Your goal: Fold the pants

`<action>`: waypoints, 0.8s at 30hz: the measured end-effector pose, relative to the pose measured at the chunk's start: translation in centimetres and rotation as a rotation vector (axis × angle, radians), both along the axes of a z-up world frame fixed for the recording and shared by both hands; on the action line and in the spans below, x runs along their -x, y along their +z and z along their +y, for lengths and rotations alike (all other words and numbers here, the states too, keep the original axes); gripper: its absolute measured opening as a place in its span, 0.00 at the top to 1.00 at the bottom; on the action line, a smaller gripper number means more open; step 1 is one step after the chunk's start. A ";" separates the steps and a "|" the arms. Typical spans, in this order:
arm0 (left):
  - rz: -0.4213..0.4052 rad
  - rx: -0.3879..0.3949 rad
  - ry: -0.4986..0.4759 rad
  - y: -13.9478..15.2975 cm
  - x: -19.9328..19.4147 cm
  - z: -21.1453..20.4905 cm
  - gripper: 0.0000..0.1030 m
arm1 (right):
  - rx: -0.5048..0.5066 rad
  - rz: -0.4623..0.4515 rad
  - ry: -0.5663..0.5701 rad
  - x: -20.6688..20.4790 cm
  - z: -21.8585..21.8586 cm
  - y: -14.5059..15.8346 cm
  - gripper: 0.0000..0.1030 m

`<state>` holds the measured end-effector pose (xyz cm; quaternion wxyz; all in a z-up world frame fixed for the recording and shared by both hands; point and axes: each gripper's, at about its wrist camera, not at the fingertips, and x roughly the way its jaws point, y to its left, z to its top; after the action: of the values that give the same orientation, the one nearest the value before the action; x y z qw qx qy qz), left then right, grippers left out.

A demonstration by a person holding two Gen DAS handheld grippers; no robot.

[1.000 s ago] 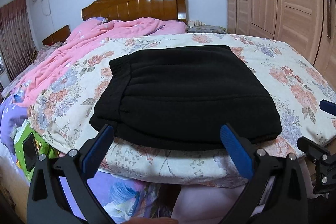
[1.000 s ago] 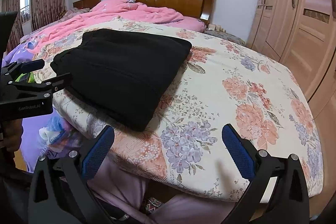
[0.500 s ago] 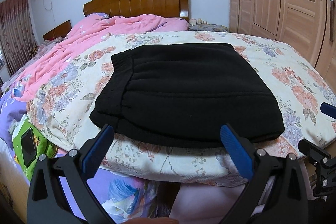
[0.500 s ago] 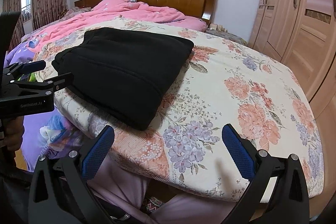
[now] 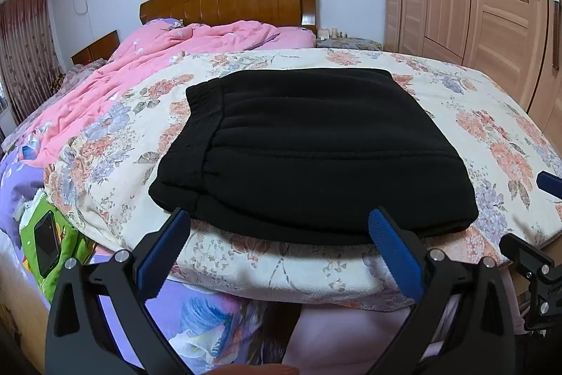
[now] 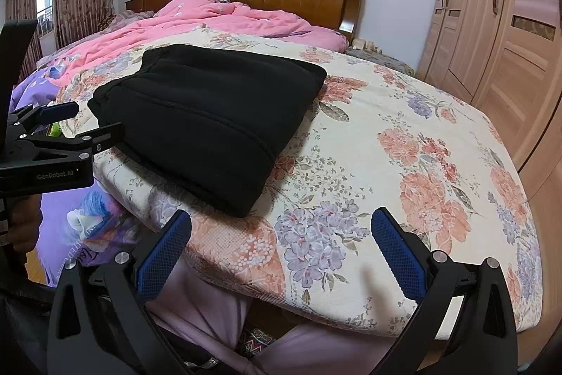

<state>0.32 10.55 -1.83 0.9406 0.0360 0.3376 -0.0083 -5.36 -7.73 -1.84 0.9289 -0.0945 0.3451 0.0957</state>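
- The black pants (image 5: 312, 157) are seen folded into a thick flat stack, laid on the floral cover of the bed (image 5: 498, 115) right by its front edge, nearer the front left corner
- Left gripper (image 5: 279, 246) is held just off that front edge, jaws spread wide, nothing pinched
- Right gripper (image 6: 281, 245) is parked further right along the same edge, jaws also wide apart, nothing gripped
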 end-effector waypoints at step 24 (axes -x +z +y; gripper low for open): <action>0.009 0.001 0.001 -0.3 -0.1 0.2 0.02 | 0.000 0.005 0.006 -0.1 0.0 -0.1 0.04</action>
<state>0.44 10.74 -2.13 0.9390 0.0354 0.3421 -0.0083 -5.26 -7.72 -1.97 0.9277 -0.0951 0.3473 0.0986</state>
